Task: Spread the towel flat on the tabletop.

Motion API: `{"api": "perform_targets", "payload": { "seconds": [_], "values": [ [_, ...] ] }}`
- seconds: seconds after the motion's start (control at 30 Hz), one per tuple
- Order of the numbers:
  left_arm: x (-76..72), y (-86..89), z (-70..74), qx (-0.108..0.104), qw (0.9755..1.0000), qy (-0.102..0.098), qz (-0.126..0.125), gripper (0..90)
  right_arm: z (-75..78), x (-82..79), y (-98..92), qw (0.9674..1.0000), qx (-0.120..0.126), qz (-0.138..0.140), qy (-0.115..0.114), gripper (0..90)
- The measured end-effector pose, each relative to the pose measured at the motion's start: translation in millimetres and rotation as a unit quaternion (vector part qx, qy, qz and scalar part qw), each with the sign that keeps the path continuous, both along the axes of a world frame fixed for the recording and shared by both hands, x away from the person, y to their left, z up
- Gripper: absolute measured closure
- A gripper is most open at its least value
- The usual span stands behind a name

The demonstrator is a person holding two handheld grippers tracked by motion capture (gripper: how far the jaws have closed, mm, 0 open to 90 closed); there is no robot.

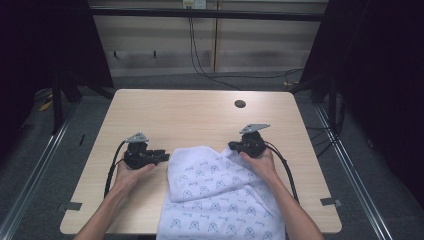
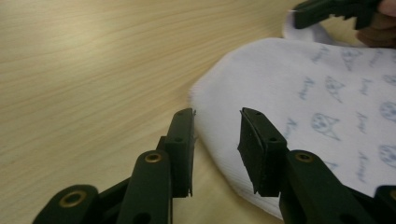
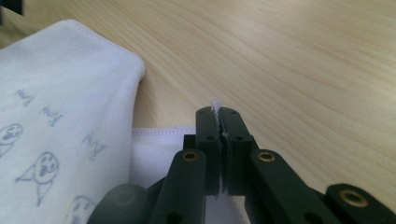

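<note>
Two grippers: right gripper (image 3: 222, 114) jaws clenched on towel (image 1: 220, 195) edge; left gripper (image 2: 217, 140) jaws released, straddling towel's corner w/o touching

Curtained lab: framed table (image 1: 150, 115), cables (image 1: 200, 60)

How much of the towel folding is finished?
Looks like an early stage. The towel is partly bunched, its far part doubled over. The right gripper is shut on a far corner, a sliver of cloth showing between its jaws. The left gripper is open at the towel's edge, gripping nothing yet. The flattening and folding seem left.
</note>
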State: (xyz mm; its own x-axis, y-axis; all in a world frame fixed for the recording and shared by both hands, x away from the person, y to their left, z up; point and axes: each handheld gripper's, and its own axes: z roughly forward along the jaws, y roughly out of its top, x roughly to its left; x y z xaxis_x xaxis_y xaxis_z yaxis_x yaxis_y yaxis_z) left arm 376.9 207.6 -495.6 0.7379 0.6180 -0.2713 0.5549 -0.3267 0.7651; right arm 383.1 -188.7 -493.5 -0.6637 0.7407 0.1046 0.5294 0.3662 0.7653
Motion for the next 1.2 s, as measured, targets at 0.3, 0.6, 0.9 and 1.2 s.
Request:
{"api": "perform_targets", "payload": {
  "seconds": [0.3, 0.6, 0.9, 1.2],
  "values": [
    [12.0, -21.7, -13.4, 0.027, 0.9995, 0.012, -0.004, 67.7, -2.1, -4.9, -6.5, 1.0000, -0.001, 0.001, 0.005, 87.1],
    [2.8, -43.3, -11.6, 0.036, 0.9988, 0.005, -0.032, 57.0, -0.4, -7.2, -6.1, 1.0000, -0.005, 0.003, 0.007, 86.5],
    [-7.7, -65.9, -5.3, 0.025, 0.9955, -0.005, -0.092, 63.7, 3.1, -14.1, -14.5, 0.9999, -0.008, 0.004, 0.006, 85.1],
    [-14.0, -64.6, 10.2, -0.001, 0.9945, -0.019, -0.102, 90.0, 15.4, -23.9, -27.0, 0.9999, 0.012, 0.007, -0.005, 85.5]
  ]
}}
